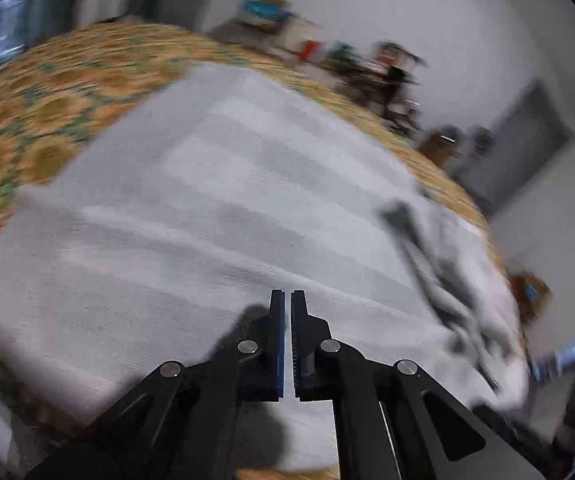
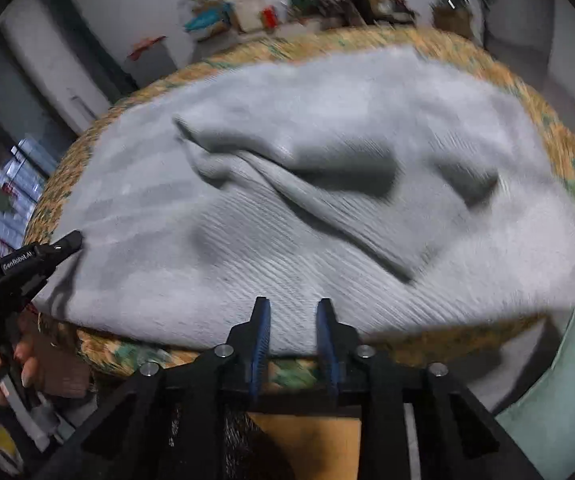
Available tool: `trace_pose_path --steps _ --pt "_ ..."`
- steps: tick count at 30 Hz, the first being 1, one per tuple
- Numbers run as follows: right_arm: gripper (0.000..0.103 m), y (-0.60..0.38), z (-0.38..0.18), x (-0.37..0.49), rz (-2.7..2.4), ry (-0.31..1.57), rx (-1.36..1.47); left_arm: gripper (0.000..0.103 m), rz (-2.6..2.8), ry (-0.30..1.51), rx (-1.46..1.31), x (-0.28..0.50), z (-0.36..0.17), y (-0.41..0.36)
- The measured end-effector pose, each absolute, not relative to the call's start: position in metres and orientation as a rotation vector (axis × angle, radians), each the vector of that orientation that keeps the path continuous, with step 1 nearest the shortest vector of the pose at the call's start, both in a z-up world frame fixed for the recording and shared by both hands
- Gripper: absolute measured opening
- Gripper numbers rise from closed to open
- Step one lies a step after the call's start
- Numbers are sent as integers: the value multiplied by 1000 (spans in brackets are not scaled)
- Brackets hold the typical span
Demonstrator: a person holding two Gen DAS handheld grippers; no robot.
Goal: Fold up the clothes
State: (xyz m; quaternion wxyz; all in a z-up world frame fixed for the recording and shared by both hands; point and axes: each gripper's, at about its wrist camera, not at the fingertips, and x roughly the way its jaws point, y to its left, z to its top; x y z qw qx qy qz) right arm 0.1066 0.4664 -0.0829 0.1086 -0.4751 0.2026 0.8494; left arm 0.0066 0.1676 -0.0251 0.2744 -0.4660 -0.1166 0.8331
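My bench (image 2: 559, 136), under its sunflower-print cloth (image 1: 47, 92), is mostly covered by the grey ribbed garment (image 2: 287, 220), spread wide with a rumpled ridge across its middle. My left tongs (image 1: 287, 294) sit over the garment's near part, clenched to a thin slit with nothing visible between them. My right tongs (image 2: 292, 304) are parted at the garment's near hem, gripping nothing. A hand (image 2: 11, 364) holds the left tool.

The grey garment (image 2: 307, 200) covers nearly the whole table (image 2: 467, 42); only its rim lies bare.
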Motion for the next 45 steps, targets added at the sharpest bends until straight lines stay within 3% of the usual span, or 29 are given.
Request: trace_pose_path --steps 7,13,16,18,24,30,38,42,45 --pt "29 440 -84 64 2563 416 -1454 3 2098 -125 -1269 19 -44 216" --pt "28 449 -94 93 2550 502 -1441 3 2217 -260 -1291 -7 -46 182" --pt "29 445 -91 101 2555 551 -1415 3 2233 -222 -1277 -4 -47 185" --pt "29 441 -88 100 2548 520 -1437 3 2265 -164 -1257 -1 -45 190" --pt "35 435 -62 78 2659 465 -1368 3 2258 -214 -1265 -3 -45 184" --pt "41 421 -81 61 2668 410 -1455 3 2259 -218 -1264 -2 -48 187" --pt "41 423 -83 70 2634 407 -1475 3 2235 -275 -1286 -4 -48 179" --pt "44 454 -66 98 2505 359 -1348 2 2235 -294 -1304 -3 -46 175" --pt "47 499 -55 126 2339 428 -1225 3 2211 -261 -1282 6 -35 189"
